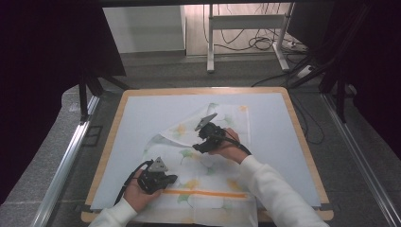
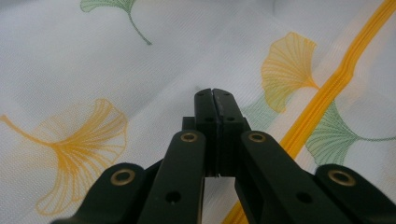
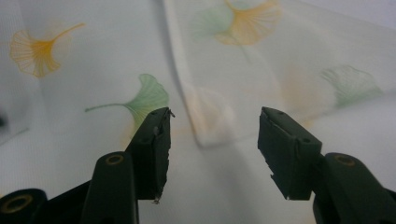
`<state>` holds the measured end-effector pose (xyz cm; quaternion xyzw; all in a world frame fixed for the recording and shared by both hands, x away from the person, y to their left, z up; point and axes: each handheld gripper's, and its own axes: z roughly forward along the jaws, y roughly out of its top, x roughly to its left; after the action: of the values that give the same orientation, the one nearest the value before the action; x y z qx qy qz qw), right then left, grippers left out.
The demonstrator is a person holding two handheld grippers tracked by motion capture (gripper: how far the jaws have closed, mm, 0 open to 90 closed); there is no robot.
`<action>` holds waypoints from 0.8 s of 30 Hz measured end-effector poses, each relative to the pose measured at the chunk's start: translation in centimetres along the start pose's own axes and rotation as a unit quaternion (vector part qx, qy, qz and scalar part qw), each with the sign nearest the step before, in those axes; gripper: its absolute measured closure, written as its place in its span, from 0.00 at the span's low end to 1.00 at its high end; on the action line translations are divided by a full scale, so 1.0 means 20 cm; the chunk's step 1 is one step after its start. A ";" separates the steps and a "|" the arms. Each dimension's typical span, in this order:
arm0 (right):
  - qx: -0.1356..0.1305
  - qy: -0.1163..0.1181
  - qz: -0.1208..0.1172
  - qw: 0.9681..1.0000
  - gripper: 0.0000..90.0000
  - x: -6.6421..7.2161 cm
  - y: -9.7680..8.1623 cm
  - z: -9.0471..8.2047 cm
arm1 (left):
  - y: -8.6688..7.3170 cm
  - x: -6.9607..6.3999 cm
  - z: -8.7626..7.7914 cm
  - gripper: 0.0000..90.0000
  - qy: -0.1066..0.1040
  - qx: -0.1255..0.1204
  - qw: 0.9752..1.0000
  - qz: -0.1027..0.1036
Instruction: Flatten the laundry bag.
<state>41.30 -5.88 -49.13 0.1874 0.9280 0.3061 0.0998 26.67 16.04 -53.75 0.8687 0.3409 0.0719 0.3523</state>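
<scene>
A white cloth (image 1: 203, 184) printed with ginkgo leaves and an orange stripe (image 1: 208, 193) lies partly folded on the table. My left gripper (image 1: 172, 178) rests on its near left part. In the left gripper view this gripper (image 2: 212, 93) is shut, tips against the cloth (image 2: 93, 60), with no fabric visible between the jaws; the orange stripe (image 2: 327, 93) runs to their right. My right gripper (image 1: 196, 149) hovers over the cloth's middle. In the right gripper view it (image 3: 215, 126) stands open, and a folded-over corner (image 3: 205, 135) of the cloth (image 3: 261, 65) lies just beyond the gap, untouched.
A pale blue mat (image 1: 142, 118) covers the wooden table (image 1: 302, 137), with the cloth on its near middle. Beyond the far edge stand a white frame's legs (image 1: 210, 42) and loose cables (image 1: 257, 45) on the floor. Dark stands flank both sides.
</scene>
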 end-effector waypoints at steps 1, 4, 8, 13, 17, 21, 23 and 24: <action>0.003 0.001 -0.007 1.000 0.48 0.01 0.01 0.02 | 0.00 0.00 0.00 1.00 0.001 -0.003 1.000 -0.003; 0.023 -0.004 -0.024 0.999 0.48 0.03 0.05 0.11 | 0.00 0.00 0.00 1.00 0.000 -0.002 1.000 -0.002; 0.036 -0.004 -0.017 0.999 0.58 -0.01 0.06 0.19 | 0.00 0.00 0.00 1.00 -0.002 -0.003 1.000 -0.002; 0.039 0.010 -0.024 0.999 0.76 -0.03 0.07 0.21 | 0.00 0.00 0.00 1.00 -0.003 -0.002 1.000 -0.002; 0.051 -0.001 -0.031 0.998 0.93 -0.02 0.08 0.21 | 0.00 0.00 0.00 1.00 0.000 -0.004 1.000 -0.002; 0.046 -0.005 -0.017 0.999 0.97 -0.05 0.07 0.21 | 0.00 0.00 0.00 1.00 0.000 -0.003 1.000 -0.001; 0.043 -0.009 -0.015 0.999 0.98 -0.07 0.07 0.21 | 0.00 0.00 0.00 1.00 0.000 -0.003 1.000 -0.001; 0.041 -0.009 -0.010 0.999 0.98 -0.07 0.07 0.20 | 0.00 0.00 0.00 1.00 0.000 -0.004 1.000 -0.002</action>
<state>44.18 -3.27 -51.33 0.1845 0.9407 0.2651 0.1039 26.62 16.00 -53.79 0.8669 0.3418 0.0722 0.3556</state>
